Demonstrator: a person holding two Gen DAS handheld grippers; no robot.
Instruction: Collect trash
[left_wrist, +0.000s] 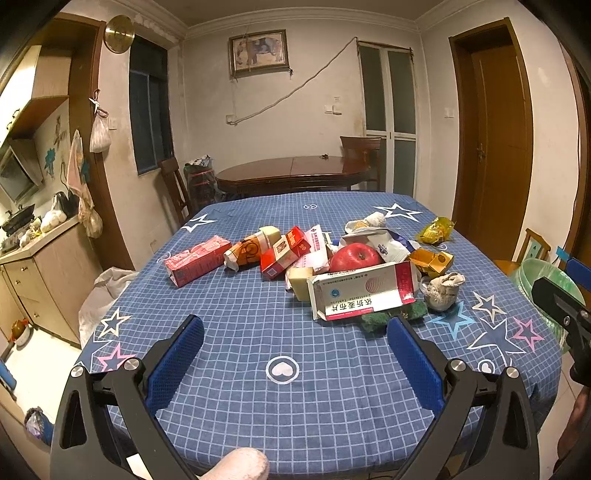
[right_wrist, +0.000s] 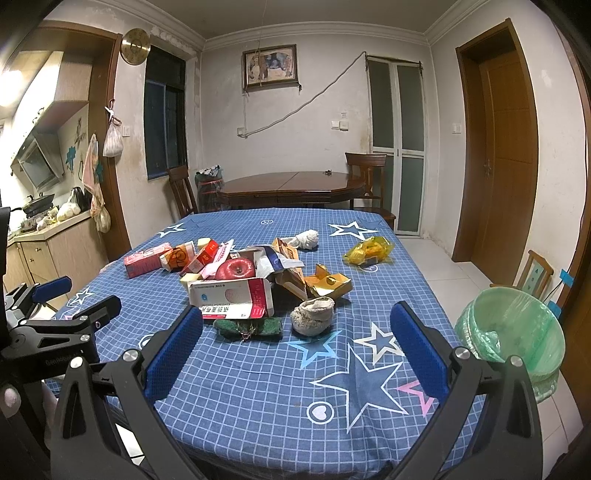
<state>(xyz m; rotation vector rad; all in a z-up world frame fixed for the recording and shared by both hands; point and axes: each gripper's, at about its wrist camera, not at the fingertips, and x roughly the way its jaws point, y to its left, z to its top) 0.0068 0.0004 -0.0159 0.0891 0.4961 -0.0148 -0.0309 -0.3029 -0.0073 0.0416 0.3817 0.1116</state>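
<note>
A heap of trash lies mid-table on the blue star cloth (left_wrist: 280, 332): an open white and red medicine box (left_wrist: 364, 293) (right_wrist: 231, 297), a red apple (left_wrist: 356, 257) (right_wrist: 236, 268), a pink carton (left_wrist: 197, 260), red boxes (left_wrist: 284, 251), a green scouring pad (right_wrist: 247, 326), a crumpled grey wad (left_wrist: 441, 291) (right_wrist: 312, 315), a gold box (right_wrist: 328, 284) and a yellow wrapper (right_wrist: 367, 251). My left gripper (left_wrist: 295, 332) is open and empty, short of the heap. My right gripper (right_wrist: 295, 334) is open and empty, near the pad and wad.
A bin lined with a green bag (right_wrist: 513, 336) stands on the floor off the table's right edge. A wooden chair (right_wrist: 535, 275) is behind it. A dark dining table (right_wrist: 291, 188) stands beyond. A kitchen counter (left_wrist: 40, 251) is on the left.
</note>
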